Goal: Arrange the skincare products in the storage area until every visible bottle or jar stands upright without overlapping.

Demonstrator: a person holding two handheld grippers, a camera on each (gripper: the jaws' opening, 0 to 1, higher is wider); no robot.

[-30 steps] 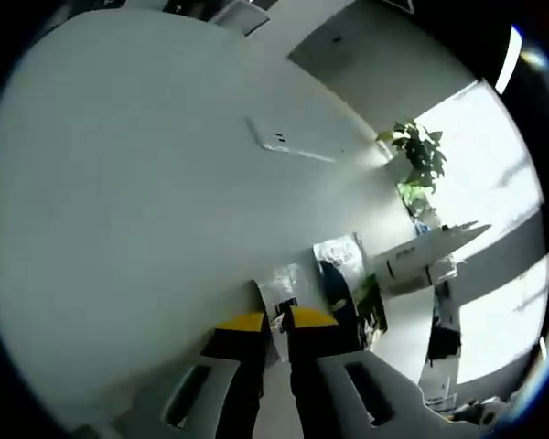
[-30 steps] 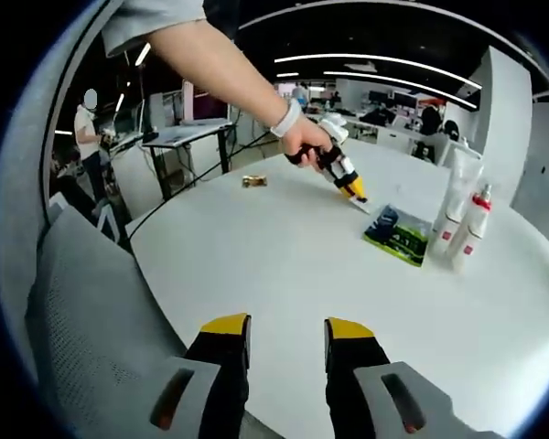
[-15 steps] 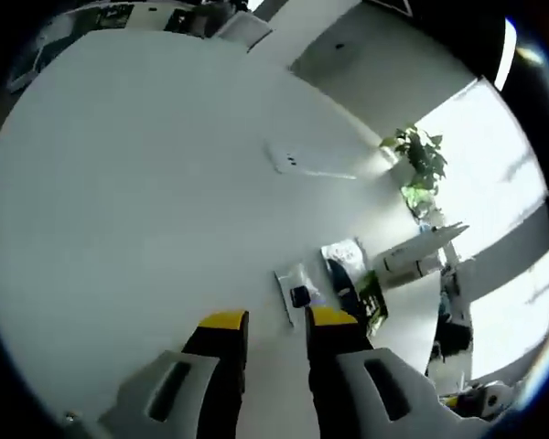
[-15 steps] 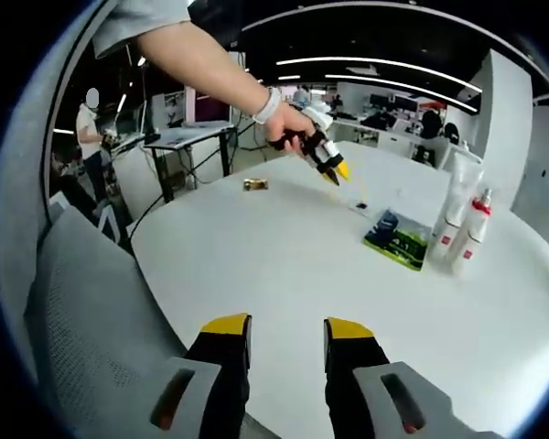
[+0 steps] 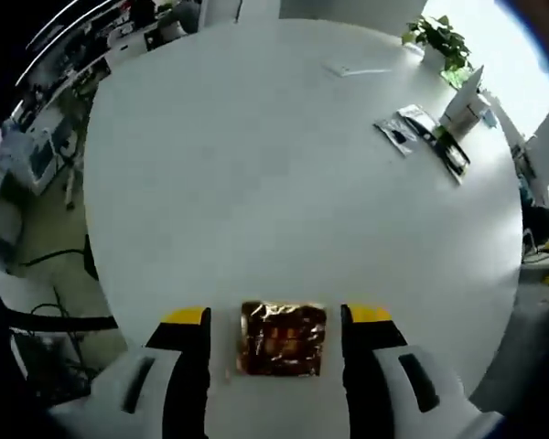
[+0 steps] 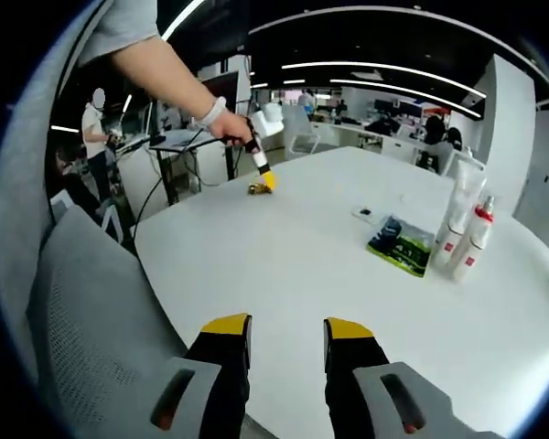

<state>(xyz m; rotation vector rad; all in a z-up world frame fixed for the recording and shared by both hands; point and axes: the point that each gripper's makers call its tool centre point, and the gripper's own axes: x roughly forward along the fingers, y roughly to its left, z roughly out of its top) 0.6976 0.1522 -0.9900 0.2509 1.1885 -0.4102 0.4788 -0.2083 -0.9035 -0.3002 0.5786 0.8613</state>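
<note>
A gold-brown sachet (image 5: 282, 338) lies flat on the white round table (image 5: 256, 183), between the spread jaws of my left gripper (image 5: 276, 320), which is open around it. In the right gripper view the same left gripper (image 6: 263, 180), held by a person's hand, points down at the sachet (image 6: 255, 189) near the table's far left edge. A dark green packet (image 6: 403, 243), a small clear sachet (image 6: 365, 215), a tall white tube (image 6: 463, 203) and a red-capped bottle (image 6: 477, 234) sit at the right; tube and bottle stand upright. My right gripper (image 6: 282, 327) is open and holds nothing.
A grey mesh chair (image 6: 82, 302) sits at the table's near left edge. A potted plant (image 5: 442, 37) and a white card (image 5: 357, 69) are at the far side. The green packet (image 5: 444, 151) and clear sachet (image 5: 398, 134) lie close together. Desks and a person stand beyond.
My left gripper has let go of the clear sachet by the green packet, lifted and swung left across the table to the gold-brown sachet, jaws now wider. The right gripper has stayed put.
</note>
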